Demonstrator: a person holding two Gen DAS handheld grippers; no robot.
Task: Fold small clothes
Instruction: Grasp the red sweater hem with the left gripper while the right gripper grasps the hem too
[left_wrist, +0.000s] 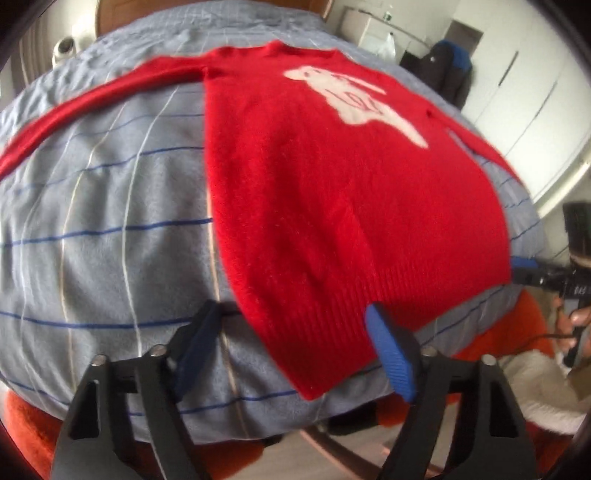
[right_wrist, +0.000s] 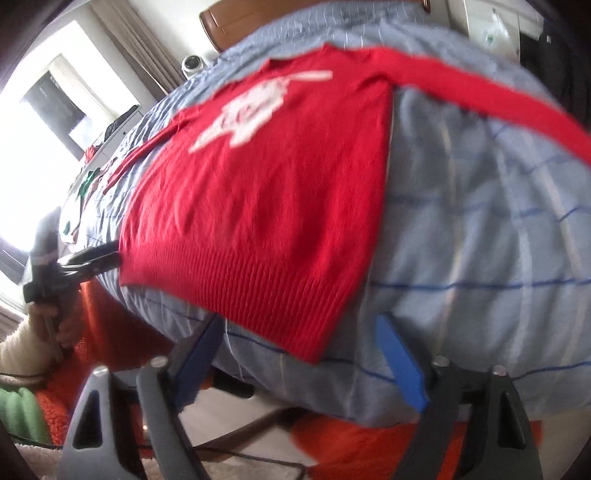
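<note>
A red knitted sweater (left_wrist: 332, 192) with a white figure on its chest lies flat, front up, on a blue-grey checked bed cover (left_wrist: 110, 229), its sleeves spread out sideways. My left gripper (left_wrist: 295, 317) stands open at the near left corner of the ribbed hem, which lies between its blue pads (left_wrist: 391, 354). In the right wrist view the sweater (right_wrist: 258, 192) shows its near right hem corner between the fingers of my open right gripper (right_wrist: 300, 326). Each gripper also appears in the other's view, at the far hem corner: the right gripper (left_wrist: 524, 267) and the left gripper (right_wrist: 98, 258).
The bed cover (right_wrist: 480, 240) ends just below the hem; under it lies orange fluffy fabric (right_wrist: 110, 325). A person's hand (left_wrist: 576, 317) and white sleeve (right_wrist: 22, 350) hold the grippers. A wooden headboard (right_wrist: 236, 22), a white wardrobe (left_wrist: 524, 92) and a bright window (right_wrist: 55, 96) surround the bed.
</note>
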